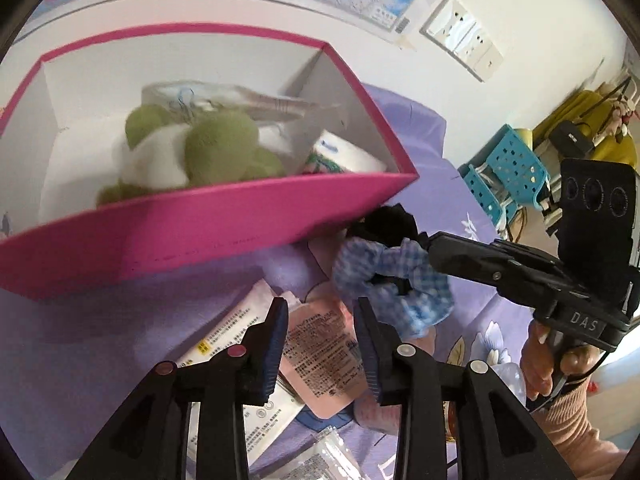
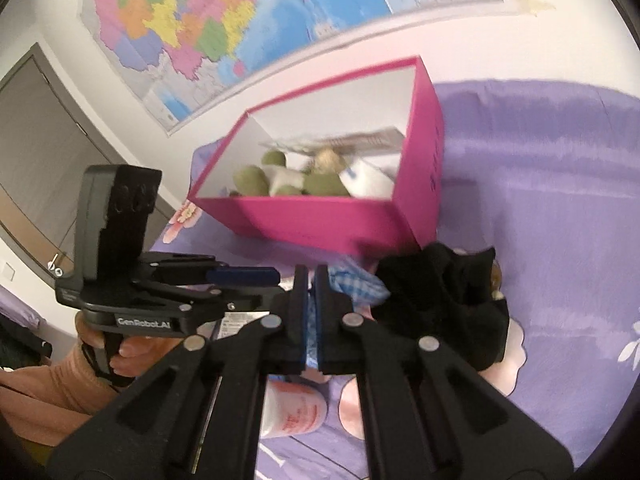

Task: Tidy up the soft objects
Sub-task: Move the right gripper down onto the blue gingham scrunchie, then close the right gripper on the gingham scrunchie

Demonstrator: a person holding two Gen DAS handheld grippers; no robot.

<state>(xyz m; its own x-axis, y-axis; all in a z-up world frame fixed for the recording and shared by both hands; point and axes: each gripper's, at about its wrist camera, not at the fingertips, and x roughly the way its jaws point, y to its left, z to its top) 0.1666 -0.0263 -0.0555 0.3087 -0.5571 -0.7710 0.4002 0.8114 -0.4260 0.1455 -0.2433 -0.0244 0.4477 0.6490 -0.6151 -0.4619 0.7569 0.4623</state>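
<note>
Plush toy (image 1: 208,152) already lies in the box (image 1: 200,236) ahead; right tongs (image 2: 311,312) clamp the scrunchie (image 1: 392,280), left tongs (image 1: 322,344) apart above packets (image 1: 320,356) still out on the bed (image 1: 80,340).

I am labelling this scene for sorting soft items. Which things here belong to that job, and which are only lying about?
Belong to the job:
- blue checked scrunchie, pinched in the right claw
- black scrunchie
- pink box
- green plush toy inside the box
- left claw, nothing between its fingers

Just lying about:
- sachets on the purple bedsheet
- wall map
- blue stool
</note>
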